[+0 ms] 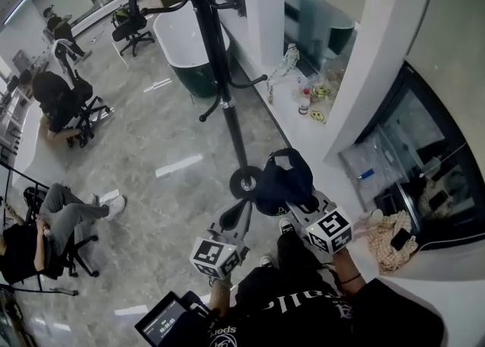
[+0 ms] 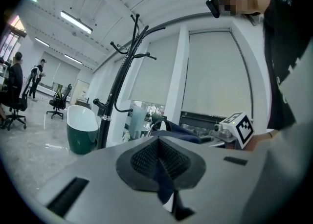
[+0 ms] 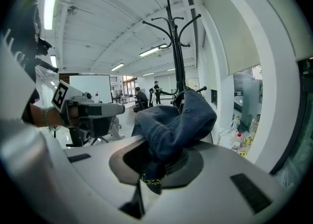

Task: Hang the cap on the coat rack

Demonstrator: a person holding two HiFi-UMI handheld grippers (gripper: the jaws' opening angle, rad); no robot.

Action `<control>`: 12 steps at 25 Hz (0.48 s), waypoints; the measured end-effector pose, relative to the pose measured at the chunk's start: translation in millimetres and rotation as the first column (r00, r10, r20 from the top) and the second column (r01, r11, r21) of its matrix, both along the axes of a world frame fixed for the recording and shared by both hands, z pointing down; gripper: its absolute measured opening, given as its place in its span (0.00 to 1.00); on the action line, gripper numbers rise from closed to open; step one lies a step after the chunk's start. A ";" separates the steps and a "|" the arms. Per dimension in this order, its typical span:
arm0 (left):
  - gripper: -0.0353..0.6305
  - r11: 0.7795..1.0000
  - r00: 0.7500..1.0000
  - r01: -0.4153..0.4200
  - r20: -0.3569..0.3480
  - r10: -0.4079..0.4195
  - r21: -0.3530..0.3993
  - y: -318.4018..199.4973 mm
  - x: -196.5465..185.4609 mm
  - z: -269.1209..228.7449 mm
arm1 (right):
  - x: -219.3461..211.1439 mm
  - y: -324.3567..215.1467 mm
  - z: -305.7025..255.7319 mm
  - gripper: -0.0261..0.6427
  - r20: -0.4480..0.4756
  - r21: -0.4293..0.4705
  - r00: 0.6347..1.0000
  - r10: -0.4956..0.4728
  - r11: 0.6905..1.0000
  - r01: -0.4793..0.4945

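A dark blue denim cap (image 1: pixel 284 182) hangs bunched from my right gripper (image 1: pixel 294 203), low beside the round base of the coat rack (image 1: pixel 227 103). In the right gripper view the jaws (image 3: pixel 156 165) are shut on a fold of the cap (image 3: pixel 176 120), and the black coat rack (image 3: pixel 176 47) rises just behind it with its curved hooks high above. My left gripper (image 1: pixel 241 214) is to the left of the cap, near the rack's base, apart from the fabric. Its jaws (image 2: pixel 159 157) are shut with nothing in them; the cap (image 2: pixel 183 132) and coat rack (image 2: pixel 115 96) show beyond.
A green and white bathtub (image 1: pixel 186 50) stands behind the rack. A white ledge (image 1: pixel 288 122) with small bottles runs along the right, beside a white column (image 1: pixel 379 57). People sit on office chairs (image 1: pixel 83 110) at the left. A small screen (image 1: pixel 163 323) is by my body.
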State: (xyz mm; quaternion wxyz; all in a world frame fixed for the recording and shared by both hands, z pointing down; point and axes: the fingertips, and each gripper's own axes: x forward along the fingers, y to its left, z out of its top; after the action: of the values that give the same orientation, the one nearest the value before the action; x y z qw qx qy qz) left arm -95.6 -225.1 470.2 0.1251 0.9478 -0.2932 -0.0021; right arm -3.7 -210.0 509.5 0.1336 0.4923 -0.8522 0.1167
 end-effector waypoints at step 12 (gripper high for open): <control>0.05 0.993 0.993 0.120 -0.001 -0.120 0.014 -96.5 25.8 -10.6 | 58.1 -125.3 -17.8 0.10 -0.015 0.043 0.998 -0.053 0.998 0.053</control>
State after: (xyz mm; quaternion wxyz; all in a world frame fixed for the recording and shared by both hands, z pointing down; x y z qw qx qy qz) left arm -69.9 -321.6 459.6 0.1179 0.9294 -0.3495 -0.0120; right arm 54.4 -335.2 491.7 0.1321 0.4732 -0.8662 0.0913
